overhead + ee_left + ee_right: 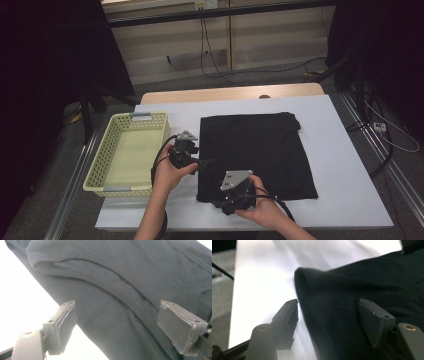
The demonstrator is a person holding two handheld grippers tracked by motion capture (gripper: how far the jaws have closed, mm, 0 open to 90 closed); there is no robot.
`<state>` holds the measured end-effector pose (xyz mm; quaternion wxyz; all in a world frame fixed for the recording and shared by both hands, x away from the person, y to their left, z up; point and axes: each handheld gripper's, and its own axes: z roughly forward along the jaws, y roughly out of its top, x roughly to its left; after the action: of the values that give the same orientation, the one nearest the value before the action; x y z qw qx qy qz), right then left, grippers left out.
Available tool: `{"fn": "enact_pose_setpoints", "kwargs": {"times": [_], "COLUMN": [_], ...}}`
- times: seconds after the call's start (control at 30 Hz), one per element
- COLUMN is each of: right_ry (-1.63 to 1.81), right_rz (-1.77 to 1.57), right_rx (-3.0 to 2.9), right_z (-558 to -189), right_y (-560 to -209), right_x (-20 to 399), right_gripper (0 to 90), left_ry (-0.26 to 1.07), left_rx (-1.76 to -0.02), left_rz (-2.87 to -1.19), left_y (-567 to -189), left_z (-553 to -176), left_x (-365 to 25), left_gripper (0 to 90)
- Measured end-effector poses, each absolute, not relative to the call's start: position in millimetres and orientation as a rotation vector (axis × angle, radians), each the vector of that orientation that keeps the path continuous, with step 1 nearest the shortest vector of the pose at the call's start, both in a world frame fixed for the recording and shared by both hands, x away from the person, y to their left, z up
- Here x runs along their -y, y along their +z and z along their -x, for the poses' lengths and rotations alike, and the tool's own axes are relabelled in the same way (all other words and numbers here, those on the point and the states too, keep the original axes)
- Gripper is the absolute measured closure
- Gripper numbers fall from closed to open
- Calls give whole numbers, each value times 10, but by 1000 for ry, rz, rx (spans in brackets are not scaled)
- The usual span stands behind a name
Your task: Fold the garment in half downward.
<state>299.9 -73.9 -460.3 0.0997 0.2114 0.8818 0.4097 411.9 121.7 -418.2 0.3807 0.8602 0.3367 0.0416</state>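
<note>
Lying flat across the middle of the white rectangular tabletop (350,165), the folded black cotton garment (260,150) has its left edge and near-left corner within reach of both tools. White surface stays bare along its 3 o'clock side and along the far edge at 12 o'clock, while at 9 o'clock the pale yellow perforated plastic basket (100,172) stands near the fabric, leaving a narrow lane between them.

In that lane, the left gripper (202,163) points at the garment's left edge; its jaws stand released, with one pad over cloth and one over white surface. The right gripper (220,200) sits at the cloth's near-left corner, about 7 o'clock, its jaws also apart, straddling the folded edge (312,310) without pressing it.

Count: one garment, one basket, two grippers, two hands.
</note>
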Motion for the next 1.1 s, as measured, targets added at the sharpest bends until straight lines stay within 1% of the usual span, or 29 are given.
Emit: {"fn": "enact_pose_setpoints", "kwargs": {"times": [0.3,0.4,0.5,0.7,0.93,1.03,1.1], "right_ry": [1205,1260,1206,1209,1189,1195,1193], "right_rz": [-629,-653,-610,-688,-696,-722,-744], "right_rx": [-2607,-2608,-2618,-2596,-2579,-2568,-2555], "right_z": [-2990,-2980,-2972,-3043,-3089,-3089,-3098], "right_y": [-4603,-4586,-4607,-4611,-4615,-4614,-4614], "right_x": [735,732,703,732,722,722,733], "right_gripper": [346,347,344,480,499,540,606], "left_ry": [109,113,109,110,113,111,111], "left_rx": [-866,-866,-869,-873,-881,-882,-885], "left_rz": [-2182,-2181,-2177,-2170,-2174,-2168,-2168], "left_y": [-4161,-4156,-4158,-4151,-4159,-4162,-4164], "left_z": [-4111,-4109,-4108,-4096,-4101,-4105,-4106], "left_x": [-1248,-1257,-1262,-1256,-1259,-1266,-1269], "left_gripper": [169,169,169,169,169,169,169]}}
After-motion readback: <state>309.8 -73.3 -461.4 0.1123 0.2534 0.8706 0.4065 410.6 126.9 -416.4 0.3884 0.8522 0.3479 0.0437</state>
